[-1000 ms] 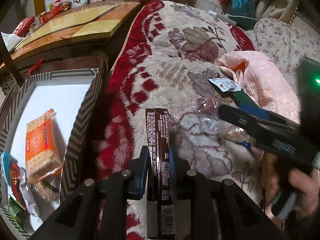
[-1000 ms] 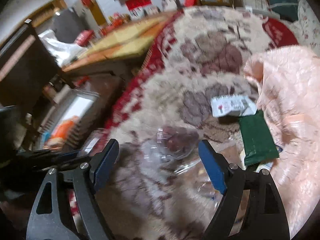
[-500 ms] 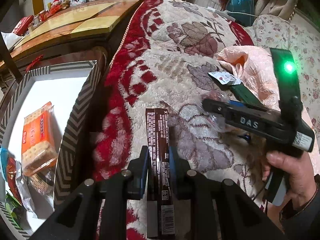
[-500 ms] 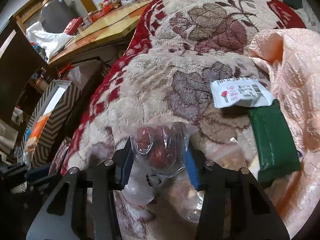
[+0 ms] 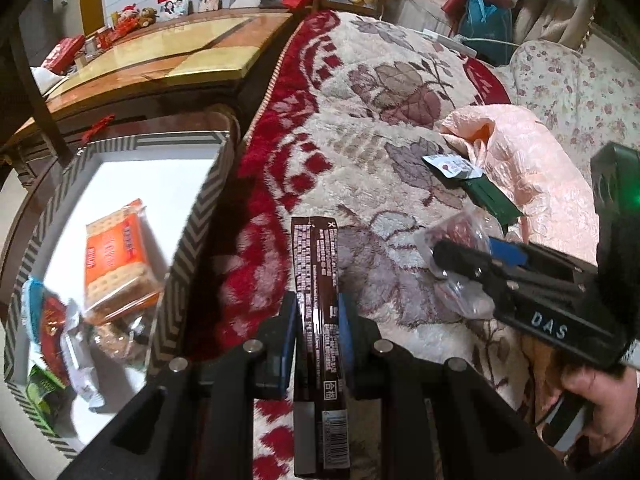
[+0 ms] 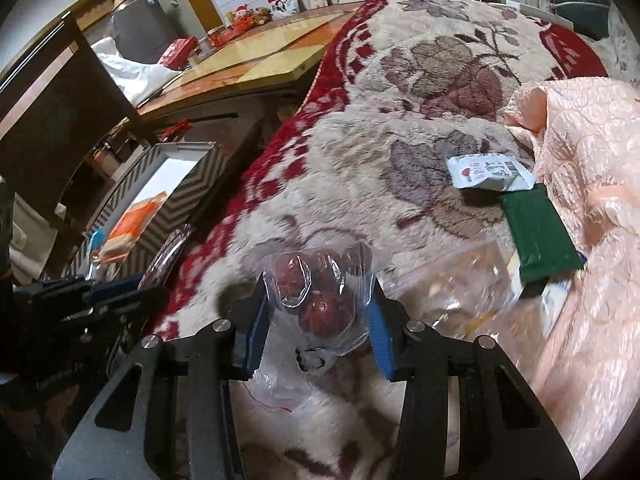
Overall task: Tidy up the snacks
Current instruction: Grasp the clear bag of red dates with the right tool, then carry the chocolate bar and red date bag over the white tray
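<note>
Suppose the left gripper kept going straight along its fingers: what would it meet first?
Probably the red-and-cream blanket. The left gripper, shut on the brown snack bar, points down at bare pile beyond the bar's tip; the striped box lies to its left. Depth is uncertain.

Both tools are black plastic two-finger grippers with blue pads and round silver screw heads on the finger arms. The left gripper (image 5: 318, 330) shows four screws; the right gripper (image 6: 318, 312) likewise. Seen from the left wrist, the right one's body bears white letters "DAS" and a green light.
</note>
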`<state>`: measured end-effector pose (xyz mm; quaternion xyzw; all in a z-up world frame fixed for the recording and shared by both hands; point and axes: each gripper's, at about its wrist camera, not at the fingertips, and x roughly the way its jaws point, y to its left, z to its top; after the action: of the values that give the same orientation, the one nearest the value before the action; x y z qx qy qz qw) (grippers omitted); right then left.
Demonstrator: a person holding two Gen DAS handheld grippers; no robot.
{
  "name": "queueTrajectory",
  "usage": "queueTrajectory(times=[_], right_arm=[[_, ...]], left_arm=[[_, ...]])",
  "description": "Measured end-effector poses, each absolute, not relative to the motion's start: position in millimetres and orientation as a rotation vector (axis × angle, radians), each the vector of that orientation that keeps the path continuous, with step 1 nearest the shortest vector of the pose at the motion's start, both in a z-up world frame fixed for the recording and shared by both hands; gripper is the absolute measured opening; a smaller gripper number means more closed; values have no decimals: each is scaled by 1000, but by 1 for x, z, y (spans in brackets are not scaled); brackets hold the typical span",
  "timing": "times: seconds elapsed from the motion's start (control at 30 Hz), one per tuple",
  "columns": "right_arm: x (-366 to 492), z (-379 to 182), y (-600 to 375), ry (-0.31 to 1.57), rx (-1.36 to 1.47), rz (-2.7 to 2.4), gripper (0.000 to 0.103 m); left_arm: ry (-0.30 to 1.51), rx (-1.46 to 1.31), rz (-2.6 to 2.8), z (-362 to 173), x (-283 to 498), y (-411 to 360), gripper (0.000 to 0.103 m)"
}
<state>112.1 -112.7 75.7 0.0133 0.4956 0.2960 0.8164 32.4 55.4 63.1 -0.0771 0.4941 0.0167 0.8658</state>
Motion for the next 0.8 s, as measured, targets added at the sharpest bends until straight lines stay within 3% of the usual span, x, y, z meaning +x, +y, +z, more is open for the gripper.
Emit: queueTrajectory(times=[0.8], right_arm=[[65, 121, -43, 1000, -53, 769, 43]], left_arm=[[934, -172, 171, 106, -10, 114, 22]])
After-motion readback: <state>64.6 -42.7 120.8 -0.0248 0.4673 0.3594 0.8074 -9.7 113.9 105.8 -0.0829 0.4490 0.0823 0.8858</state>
